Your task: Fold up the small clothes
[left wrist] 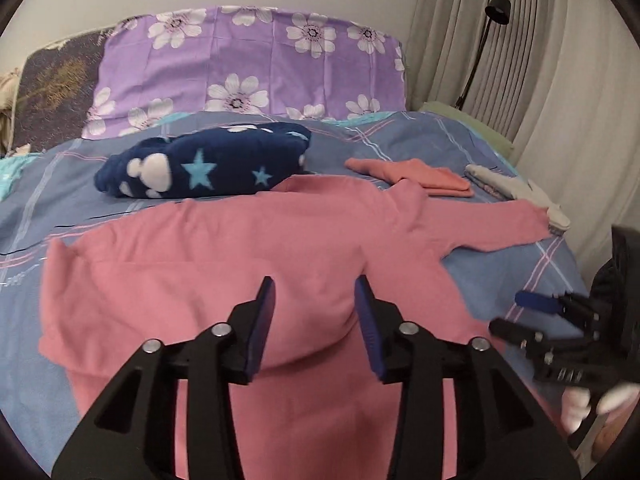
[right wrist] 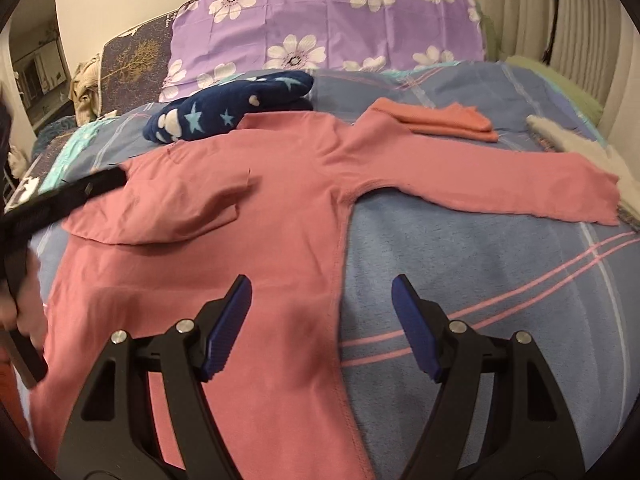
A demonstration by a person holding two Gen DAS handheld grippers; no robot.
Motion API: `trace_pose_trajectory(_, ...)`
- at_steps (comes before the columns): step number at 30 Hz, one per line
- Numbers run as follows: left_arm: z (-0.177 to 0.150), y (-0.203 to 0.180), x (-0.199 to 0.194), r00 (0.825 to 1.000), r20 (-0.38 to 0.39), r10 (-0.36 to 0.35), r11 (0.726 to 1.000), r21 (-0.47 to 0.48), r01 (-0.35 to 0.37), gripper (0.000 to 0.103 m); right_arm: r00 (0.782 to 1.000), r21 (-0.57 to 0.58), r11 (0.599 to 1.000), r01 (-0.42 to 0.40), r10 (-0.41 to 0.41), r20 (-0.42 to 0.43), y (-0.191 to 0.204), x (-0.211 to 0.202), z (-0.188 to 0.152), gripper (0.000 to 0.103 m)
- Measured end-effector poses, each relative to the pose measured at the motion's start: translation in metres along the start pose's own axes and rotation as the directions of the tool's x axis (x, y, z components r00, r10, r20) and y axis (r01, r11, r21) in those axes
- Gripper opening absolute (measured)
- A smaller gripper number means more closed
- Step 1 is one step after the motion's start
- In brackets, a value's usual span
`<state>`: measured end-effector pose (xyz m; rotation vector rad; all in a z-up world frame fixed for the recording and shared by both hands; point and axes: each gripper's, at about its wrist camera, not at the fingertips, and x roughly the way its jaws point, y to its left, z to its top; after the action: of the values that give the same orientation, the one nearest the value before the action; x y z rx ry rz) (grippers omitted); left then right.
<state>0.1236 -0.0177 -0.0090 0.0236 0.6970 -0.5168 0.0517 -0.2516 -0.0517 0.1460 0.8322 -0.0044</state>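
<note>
A pink long-sleeved shirt lies flat on the blue plaid bedcover. One sleeve is folded in across its chest. The other sleeve stretches out to the right. My left gripper is open just above the shirt's lower body, and nothing is between its blue pads. It shows as a blurred black bar at the left edge of the right wrist view. My right gripper is open and empty over the shirt's right side seam. It also appears at the right edge of the left wrist view.
A navy blanket with stars lies behind the shirt. A folded salmon garment and a folded grey one sit at the back right. A purple flowered pillow leans on the wall. Curtains and a black lamp stand to the right.
</note>
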Motion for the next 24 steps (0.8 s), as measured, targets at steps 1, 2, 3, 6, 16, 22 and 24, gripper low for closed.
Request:
trace_pose_trajectory(1, -0.003, 0.005, -0.007, 0.999, 0.008, 0.033, 0.999, 0.006, -0.033, 0.053, 0.999, 0.002, 0.999, -0.040, 0.040, -0.007, 0.001, 0.004, 0.006, 0.074)
trace_pose_trajectory(2, -0.008, 0.013, -0.015, 0.997, 0.017, 0.080, 0.997, 0.009, -0.081, 0.057, 0.998, -0.001, 0.998, -0.069, 0.069, -0.009, 0.003, 0.007, 0.010, 0.073)
trace_pose_trajectory(3, -0.015, 0.019, -0.020, 0.994, 0.020, 0.109, 0.994, 0.009, -0.109, 0.059, 0.995, -0.007, 0.995, -0.096, 0.096, -0.013, 0.004, 0.011, 0.016, 0.071)
trace_pose_trajectory(6, -0.030, 0.053, -0.035, 0.976, -0.007, 0.216, 0.976, -0.023, -0.216, 0.061, 0.979, -0.034, 0.980, -0.196, 0.194, -0.057, 0.014, 0.033, 0.035, 0.059)
trace_pose_trajectory(16, -0.073, 0.168, -0.051, 0.890, -0.146, 0.431, 0.868, -0.203, -0.454, 0.062, 0.943, -0.128, 0.950, -0.286, 0.256, -0.211, 0.065, 0.135, 0.080, 0.074)
trace_pose_trajectory(22, -0.066, 0.190, -0.026, 0.934, -0.151, 0.323, 0.884, -0.305, -0.354, 0.065, 0.946, -0.096, 0.944, -0.317, 0.307, -0.103, 0.081, 0.105, 0.102, 0.006)
trace_pose_trajectory(24, -0.062, 0.189, -0.016, 0.926, -0.166, 0.339, 0.878, -0.298, -0.375, 0.065, 0.953, -0.075, 0.950, -0.302, 0.302, -0.008, 0.070, 0.075, 0.117, 0.006)
